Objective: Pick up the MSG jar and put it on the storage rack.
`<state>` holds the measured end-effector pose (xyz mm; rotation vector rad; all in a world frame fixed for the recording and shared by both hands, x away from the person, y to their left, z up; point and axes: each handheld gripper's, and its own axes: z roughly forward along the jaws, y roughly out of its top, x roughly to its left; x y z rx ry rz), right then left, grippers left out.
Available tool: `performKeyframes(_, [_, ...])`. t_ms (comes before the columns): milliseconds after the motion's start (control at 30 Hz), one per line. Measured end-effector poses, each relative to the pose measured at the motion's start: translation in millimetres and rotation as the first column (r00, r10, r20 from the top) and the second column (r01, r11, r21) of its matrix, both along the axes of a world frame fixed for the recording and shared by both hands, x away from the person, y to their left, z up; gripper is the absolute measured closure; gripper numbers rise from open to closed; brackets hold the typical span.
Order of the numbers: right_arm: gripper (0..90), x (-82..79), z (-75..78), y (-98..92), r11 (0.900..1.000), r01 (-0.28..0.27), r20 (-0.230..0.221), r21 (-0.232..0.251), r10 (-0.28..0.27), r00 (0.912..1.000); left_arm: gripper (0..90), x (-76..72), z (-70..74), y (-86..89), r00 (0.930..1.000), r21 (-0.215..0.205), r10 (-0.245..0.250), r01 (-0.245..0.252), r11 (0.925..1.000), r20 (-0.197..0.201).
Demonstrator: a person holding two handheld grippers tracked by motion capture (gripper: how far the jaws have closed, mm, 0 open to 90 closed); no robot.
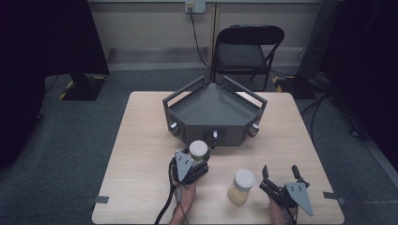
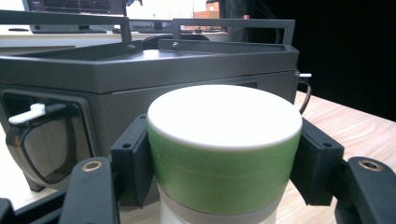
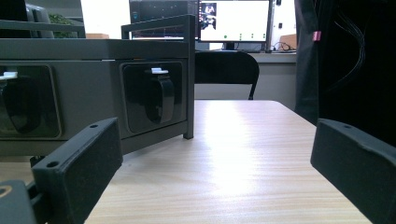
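We see a light wooden table (image 1: 141, 154) with a dark grey angular tray unit (image 1: 213, 110) standing at its far middle, railed along the top and with small recessed dispensers set in its front faces. A black folding chair (image 1: 248, 49) stands beyond the table.

The person's left hand (image 1: 185, 192) comes in from the bottom edge, forearm nearly straight ahead, and holds the left gripper (image 1: 197, 157) pointed away from the person toward the front of the tray unit. Its jaws are clamped on a white-lidded jar (image 1: 198, 150), which sits just in front of the unit's middle face. In the left gripper view we look along those jaws: the jar (image 2: 224, 149) stands upright between them, a green band wrapped under its white lid, and both black pads (image 2: 133, 158) press against the band on either side. The tray unit (image 2: 140, 70) rises close behind it.

The right gripper (image 1: 280, 174) rests low near the table's near right part, held from the bottom edge, its grey three-cornered plate toward the person. Its jaws are spread wide with nothing between them; in the right gripper view bare tabletop (image 3: 233, 158) lies between the two pads (image 3: 79, 163).

A second jar (image 1: 241, 186), white-lidded with pale yellowish contents, stands upright on the table between the two grippers, nearer the right one and apart from both.
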<state>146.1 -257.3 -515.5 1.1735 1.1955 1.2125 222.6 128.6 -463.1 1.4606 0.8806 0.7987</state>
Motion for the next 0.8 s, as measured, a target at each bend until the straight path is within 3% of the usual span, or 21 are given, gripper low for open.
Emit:
performKeyframes(267, [0.7,0.1,0.1,0.1,1.000,0.000,0.000,-0.001,0.000,1.0000,33.7,-1.6,3.8,4.5,0.9992,0.018,-0.036,0.036,0.9992,0.019])
performKeyframes(800, [0.7,0.0,0.0,0.4,1.000,0.002,0.000,-0.001,-0.002,1.0000,33.7,3.4,22.8,20.5,0.9939,0.009,-0.103,0.103,0.9947,0.039])
